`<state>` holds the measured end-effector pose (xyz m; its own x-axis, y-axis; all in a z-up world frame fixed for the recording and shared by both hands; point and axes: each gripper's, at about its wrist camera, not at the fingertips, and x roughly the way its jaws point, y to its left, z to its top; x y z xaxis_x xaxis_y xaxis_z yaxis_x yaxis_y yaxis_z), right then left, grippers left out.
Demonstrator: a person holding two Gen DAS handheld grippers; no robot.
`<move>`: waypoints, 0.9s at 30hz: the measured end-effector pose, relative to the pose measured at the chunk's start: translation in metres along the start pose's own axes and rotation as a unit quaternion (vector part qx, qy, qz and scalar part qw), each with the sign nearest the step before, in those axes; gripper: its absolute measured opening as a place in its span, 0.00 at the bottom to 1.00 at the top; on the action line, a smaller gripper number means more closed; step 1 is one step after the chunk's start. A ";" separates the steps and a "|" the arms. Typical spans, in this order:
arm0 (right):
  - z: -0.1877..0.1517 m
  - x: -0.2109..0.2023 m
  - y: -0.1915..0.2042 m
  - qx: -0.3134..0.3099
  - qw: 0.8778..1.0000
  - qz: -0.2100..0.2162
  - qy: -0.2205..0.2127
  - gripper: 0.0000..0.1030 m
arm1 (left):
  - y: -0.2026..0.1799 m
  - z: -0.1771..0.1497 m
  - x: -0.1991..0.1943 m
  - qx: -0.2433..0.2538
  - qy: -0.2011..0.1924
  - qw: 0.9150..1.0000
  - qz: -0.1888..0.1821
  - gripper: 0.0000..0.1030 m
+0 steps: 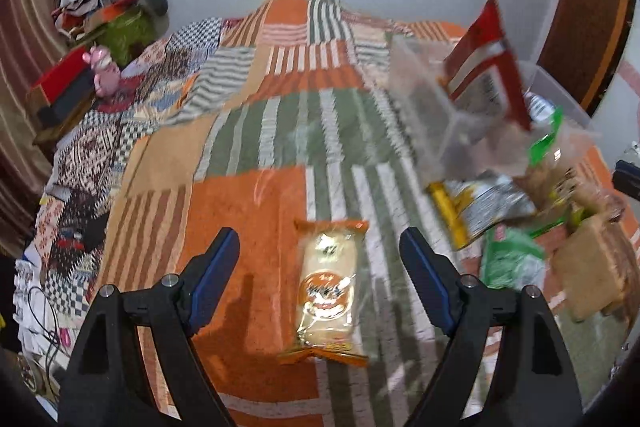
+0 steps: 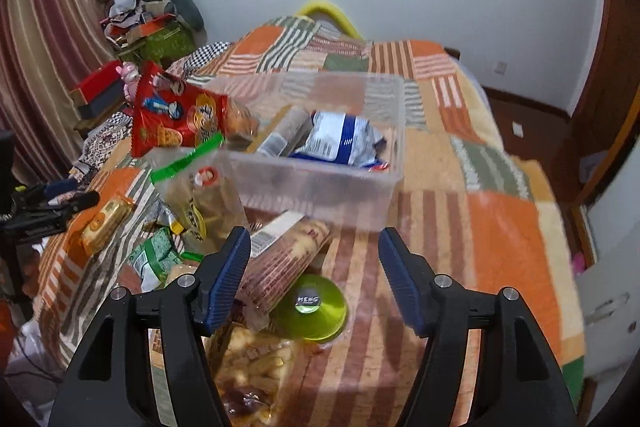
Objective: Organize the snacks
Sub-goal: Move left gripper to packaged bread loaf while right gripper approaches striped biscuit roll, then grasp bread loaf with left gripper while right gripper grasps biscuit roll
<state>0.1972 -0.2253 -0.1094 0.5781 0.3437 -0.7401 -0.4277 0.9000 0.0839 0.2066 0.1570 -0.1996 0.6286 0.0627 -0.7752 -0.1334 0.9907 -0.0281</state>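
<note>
Hovering over the bed (image 1: 248, 211), left gripper (image 1: 320, 247) has its jaws spread wide and holds nothing. An orange-wrapped biscuit pack (image 1: 328, 287) lies flat on the patchwork blanket (image 1: 280, 67) right between the two blue pads, touching neither. Same pack shows in the right wrist view (image 2: 106, 223) near the bed's left edge, with the left gripper's dark body just beside it.

Right gripper (image 2: 314, 259) is also wide open, empty. Its left pad sits just beside a brown-striped cracker pack (image 2: 284, 263) that lies tilted on the blanket; contact cannot be told. A lime-green round lid or tub (image 2: 316, 307) lies between the fingers, partly under that pack. Below it a clear bag of yellowish snacks (image 2: 252, 359) sits at the bottom of the view.

Clear plastic bin (image 2: 320, 183) stands mid-bed, ahead of the right gripper. Inside: a white-and-blue packet (image 2: 340, 139) and a grey-printed roll pack (image 2: 280, 137). Red snack bag (image 2: 176, 115) leans at the bin's left end, against its outer wall. A clear bag with green zip strip (image 2: 196, 183) stands just in front of the bin's left corner. Green packet (image 2: 156, 255) and a yellow-edged pouch (image 1: 476, 207) lie in the pile toward the bed's left side. Left view is motion-blurred; bin (image 1: 440, 123) is smeared.
</note>
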 end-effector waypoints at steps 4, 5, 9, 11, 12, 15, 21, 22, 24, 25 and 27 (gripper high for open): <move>0.001 0.011 0.004 0.011 1.000 0.017 0.010 0.62 | 0.006 -0.013 0.017 -0.005 0.013 1.000 0.003 0.79; 0.001 0.014 0.006 0.012 1.000 0.021 0.013 0.63 | 0.007 -0.015 0.021 -0.004 0.016 1.000 0.004 0.75; 0.000 0.024 0.011 0.017 0.999 0.023 0.024 0.65 | 0.006 -0.020 0.031 0.006 0.026 1.000 0.000 0.59; -0.001 0.027 0.011 0.024 0.999 0.023 0.027 0.66 | 0.005 -0.023 0.034 0.014 0.024 1.000 0.000 0.56; -0.001 0.028 0.011 0.029 0.999 0.025 0.029 0.66 | 0.005 -0.025 0.035 0.018 0.022 1.000 0.003 0.52; 0.000 0.028 0.012 0.037 0.998 0.030 0.033 0.66 | 0.004 -0.028 0.037 0.026 0.014 1.000 0.008 0.45; 0.000 0.035 0.025 0.022 0.998 0.019 0.049 0.67 | 0.014 -0.028 0.030 0.012 0.002 1.000 -0.005 0.33; -0.001 0.036 0.025 0.022 0.998 0.016 0.051 0.68 | 0.015 -0.028 0.028 0.009 0.000 1.000 -0.007 0.33; -0.002 0.040 0.025 0.025 0.998 0.011 0.056 0.68 | 0.015 -0.029 0.022 0.009 -0.006 1.000 -0.008 0.33; -0.003 0.042 0.024 0.028 0.998 0.007 0.060 0.68 | 0.014 -0.029 0.019 0.011 -0.008 1.000 -0.010 0.33; -0.005 0.046 0.023 0.031 0.997 0.002 0.065 0.67 | 0.011 -0.029 0.015 0.016 -0.010 1.000 -0.015 0.33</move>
<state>0.2103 -0.1898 -0.1447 0.4801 0.3141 -0.8191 -0.3833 0.9150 0.1262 0.1922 0.1652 -0.2297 0.6471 0.0344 -0.7616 -0.0896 0.9955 -0.0312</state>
